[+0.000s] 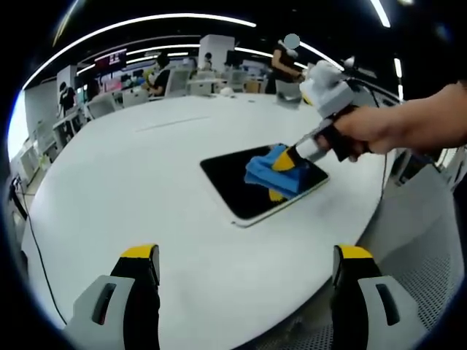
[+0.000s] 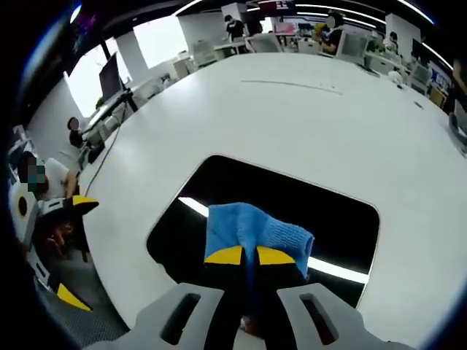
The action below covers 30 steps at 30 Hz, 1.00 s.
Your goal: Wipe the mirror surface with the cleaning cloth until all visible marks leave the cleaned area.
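Left gripper view looks across a broad, smooth white counter with a curved edge, on which the mirror lies flat: a thin rectangular slab with rounded corners, a pale rim and a dark glossy face. The left claw hovers above the near part of the counter with its two grey, yellow-tipped jaws set wide apart and nothing between them. Across from it, a hand grips the handle of the right claw, which comes down at a slant onto the mirror. In the right gripper view the right claw has its yellow-tipped jaws drawn close together, pinching a soft, folded cleaning cloth of blue, finely textured fabric. The cloth is bunched and rests on the mirror's black surface near its middle, where bright streaks of ceiling light are reflected beside it. The left claw shows at the left edge, well apart from the mirror. Desks, chairs and seated people stand far beyond the counter.
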Each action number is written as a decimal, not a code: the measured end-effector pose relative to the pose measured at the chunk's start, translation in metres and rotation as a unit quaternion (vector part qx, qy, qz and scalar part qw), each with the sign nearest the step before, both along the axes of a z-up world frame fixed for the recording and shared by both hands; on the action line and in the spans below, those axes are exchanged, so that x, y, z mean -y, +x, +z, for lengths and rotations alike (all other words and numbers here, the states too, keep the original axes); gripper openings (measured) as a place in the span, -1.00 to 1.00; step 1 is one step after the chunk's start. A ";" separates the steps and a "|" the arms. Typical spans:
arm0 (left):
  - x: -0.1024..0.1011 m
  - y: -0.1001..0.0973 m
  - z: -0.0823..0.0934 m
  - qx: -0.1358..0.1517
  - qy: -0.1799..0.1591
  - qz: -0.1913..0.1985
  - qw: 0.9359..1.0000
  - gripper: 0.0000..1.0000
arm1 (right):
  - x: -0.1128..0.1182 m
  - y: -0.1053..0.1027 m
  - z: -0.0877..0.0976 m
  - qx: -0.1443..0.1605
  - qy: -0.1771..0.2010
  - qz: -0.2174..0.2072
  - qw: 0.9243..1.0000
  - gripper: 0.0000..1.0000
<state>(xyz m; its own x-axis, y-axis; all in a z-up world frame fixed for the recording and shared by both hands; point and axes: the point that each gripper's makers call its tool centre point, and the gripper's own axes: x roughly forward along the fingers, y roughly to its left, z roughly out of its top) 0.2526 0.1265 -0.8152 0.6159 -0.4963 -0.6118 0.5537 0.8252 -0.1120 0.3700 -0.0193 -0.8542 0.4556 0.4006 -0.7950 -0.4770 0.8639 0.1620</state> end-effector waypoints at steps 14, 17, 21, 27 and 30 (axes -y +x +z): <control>0.001 0.000 0.003 0.004 -0.001 -0.001 1.000 0.99 | 0.002 0.026 0.000 0.002 -0.010 0.000 1.000 -1.00; 0.001 -0.001 -0.001 -0.008 -0.002 0.000 1.000 0.99 | 0.002 0.030 0.001 0.002 -0.008 -0.003 1.000 -1.00; 0.004 -0.003 0.000 -0.008 -0.006 -0.008 1.000 0.88 | 0.003 0.036 0.001 -0.008 0.005 -0.013 1.000 -1.00; 0.003 -0.001 0.001 -0.008 -0.017 -0.001 1.000 0.98 | 0.002 0.043 0.001 -0.011 0.008 -0.005 1.000 -1.00; 0.005 -0.001 0.002 -0.008 -0.018 -0.003 1.000 0.98 | 0.002 0.046 0.002 -0.009 0.004 -0.002 1.000 -1.00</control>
